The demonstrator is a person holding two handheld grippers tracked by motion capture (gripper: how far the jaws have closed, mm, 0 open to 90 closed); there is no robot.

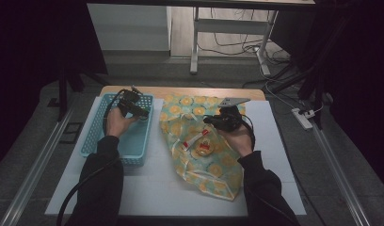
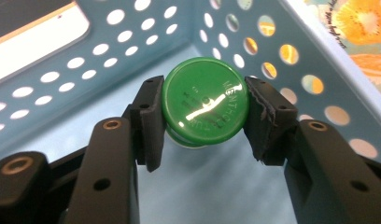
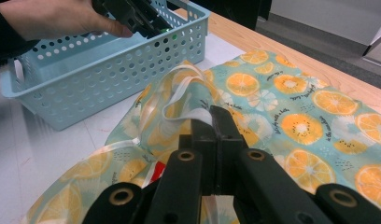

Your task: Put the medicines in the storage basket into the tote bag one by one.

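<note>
The left gripper (image 2: pixel 205 109) is clamping a green tin (image 2: pixel 205 102) inside the basket (image 2: pixel 62 65); lifting it straight up should be clearing the wall. The right gripper (image 3: pixel 212 123), beside the basket, is pinching the bag (image 3: pixel 291 116).

Both grippers – left gripper (image 2: pixel 205 121), right gripper (image 3: pixel 212 135) – have black jaws with brass-ringed screw holes; dark sleeves (image 1: pixel 103 174), black trailing cables.

Tin (image 2: pixel 205 100) in basket (image 1: pixel 98 141), left of bag (image 1: pixel 213 174)

Dim high view with dark edges; glare streaks the green lid (image 2: pixel 205 100)
</note>
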